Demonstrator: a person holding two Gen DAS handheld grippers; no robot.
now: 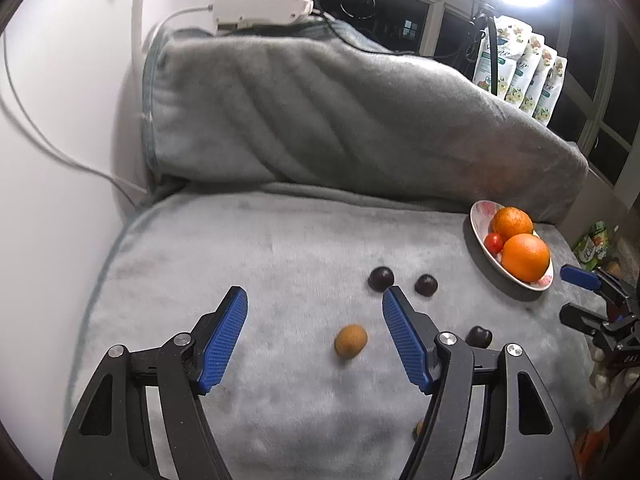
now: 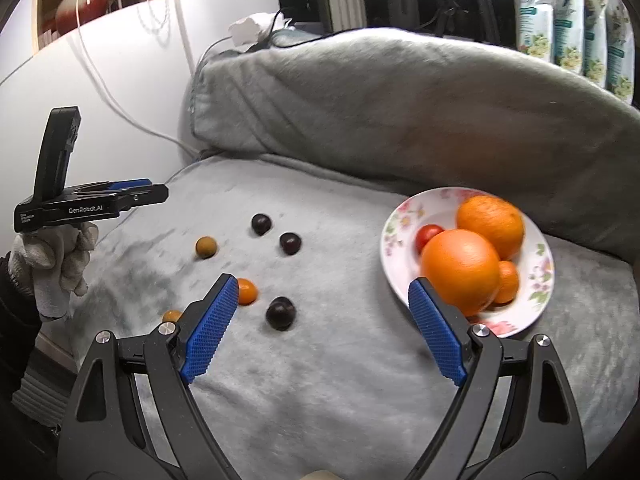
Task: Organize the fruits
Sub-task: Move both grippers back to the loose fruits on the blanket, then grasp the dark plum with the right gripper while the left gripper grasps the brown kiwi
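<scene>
Fruit lies scattered on the grey blanket [image 1: 280,248], with a floral plate [image 2: 404,216] at the right already holding two oranges [image 2: 460,266]. Left gripper [image 1: 315,300] hangs with jaws apart and empty, and the tan fruit [image 1: 351,341] sits just ahead, between its blue fingers. Right gripper [image 2: 323,290] is also spread and empty; the nearest dark plum [image 2: 281,313] lies between its fingers, closer to the left one.

On the grey blanket [image 2: 320,360] lie three dark plums [image 2: 281,313], one brown fruit [image 2: 206,247] and two small orange fruits [image 2: 247,291]. The floral plate [image 2: 394,236] holds two big oranges [image 2: 460,270], one small orange one [image 2: 508,282] and one cherry tomato [image 2: 427,235].
</scene>
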